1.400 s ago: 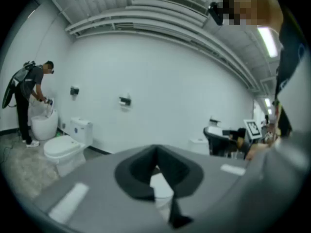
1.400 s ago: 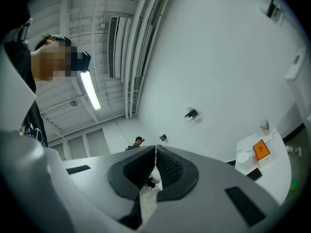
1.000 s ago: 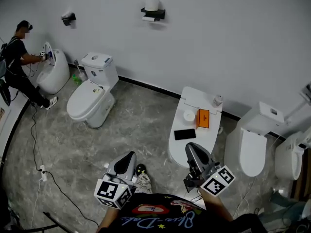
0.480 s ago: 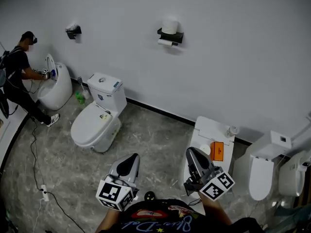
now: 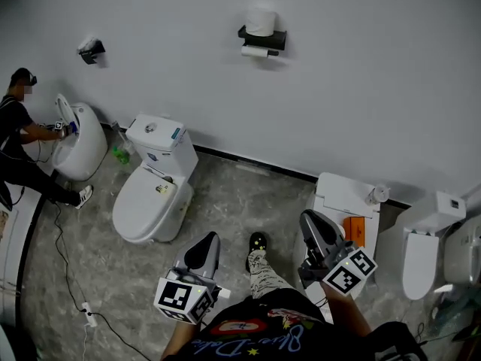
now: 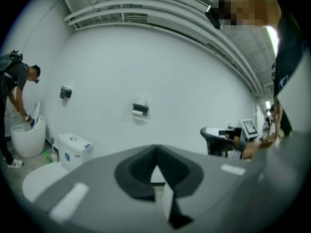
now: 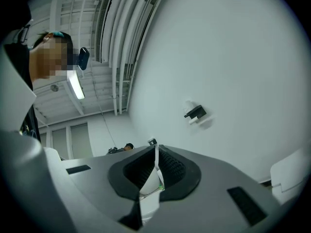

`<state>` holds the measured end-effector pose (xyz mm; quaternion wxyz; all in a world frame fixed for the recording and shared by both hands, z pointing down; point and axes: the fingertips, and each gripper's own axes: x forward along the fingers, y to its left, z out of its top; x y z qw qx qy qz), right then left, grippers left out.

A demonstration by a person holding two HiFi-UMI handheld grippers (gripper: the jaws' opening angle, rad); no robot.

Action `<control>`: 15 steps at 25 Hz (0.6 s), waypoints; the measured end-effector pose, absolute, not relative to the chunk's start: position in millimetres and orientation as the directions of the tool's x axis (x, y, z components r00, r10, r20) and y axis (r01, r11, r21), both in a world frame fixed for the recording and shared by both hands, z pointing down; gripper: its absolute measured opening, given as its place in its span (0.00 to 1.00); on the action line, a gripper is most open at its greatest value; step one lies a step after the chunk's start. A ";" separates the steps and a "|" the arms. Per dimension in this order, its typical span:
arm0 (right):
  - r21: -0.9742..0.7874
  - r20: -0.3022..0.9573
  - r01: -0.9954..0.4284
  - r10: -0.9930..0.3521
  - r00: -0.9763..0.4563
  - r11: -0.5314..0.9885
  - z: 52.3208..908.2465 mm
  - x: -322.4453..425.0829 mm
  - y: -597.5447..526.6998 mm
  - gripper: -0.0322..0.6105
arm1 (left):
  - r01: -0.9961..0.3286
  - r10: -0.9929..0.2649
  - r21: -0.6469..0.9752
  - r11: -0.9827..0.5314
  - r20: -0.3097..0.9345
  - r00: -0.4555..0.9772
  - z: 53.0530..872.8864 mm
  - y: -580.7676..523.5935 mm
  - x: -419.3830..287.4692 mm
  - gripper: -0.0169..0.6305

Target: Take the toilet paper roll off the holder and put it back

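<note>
While both grippers hang low and well short of the holder (image 5: 264, 36), nothing of the task has been touched: the toilet paper roll (image 5: 261, 19) stands upright on top of the holder's black shelf, and a second bit of white paper (image 5: 255, 50) shows just under that shelf, so which of the two is meant I cannot say for sure. The left gripper (image 5: 207, 245) has its jaws pressed together with nothing between them, and the right gripper (image 5: 314, 224) is likewise closed tight and empty; each gripper view shows the holder small and far off on the wall. A white toilet (image 5: 154, 190) stands below and to the left of the holder, a closed one carrying an orange box (image 5: 353, 230) below and to its right, and another person (image 5: 19, 130) bends over a bowl far to the holder's left. The likeliest slip, as I judge it, is arriving at the holder with the jaws not opened, so that a closed tip nudges the loose upright roll and tips it off the shelf to the floor. Squeezing too hard could crush the soft roll out of round. The holder sits high on the wall, so a stretched reach may come in crooked, and the cable (image 5: 71, 277) on the floor, down and left of the holder, could catch a foot.
</note>
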<state>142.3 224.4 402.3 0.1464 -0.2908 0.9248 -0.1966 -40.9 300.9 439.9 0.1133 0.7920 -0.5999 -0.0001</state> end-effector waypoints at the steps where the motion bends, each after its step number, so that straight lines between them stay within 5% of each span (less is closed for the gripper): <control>1: -0.448 -0.163 -0.474 -0.591 -0.790 0.758 402.1 137.5 209.0 0.07 | -0.952 -0.951 0.177 -0.250 0.139 0.276 441.0 286.7 -46.4 0.02; 15: -0.343 -0.185 -0.517 -0.596 -0.781 0.784 375.5 104.0 -35.4 0.07 | -0.941 -0.950 0.168 -0.293 0.059 0.306 406.8 33.3 -86.2 0.02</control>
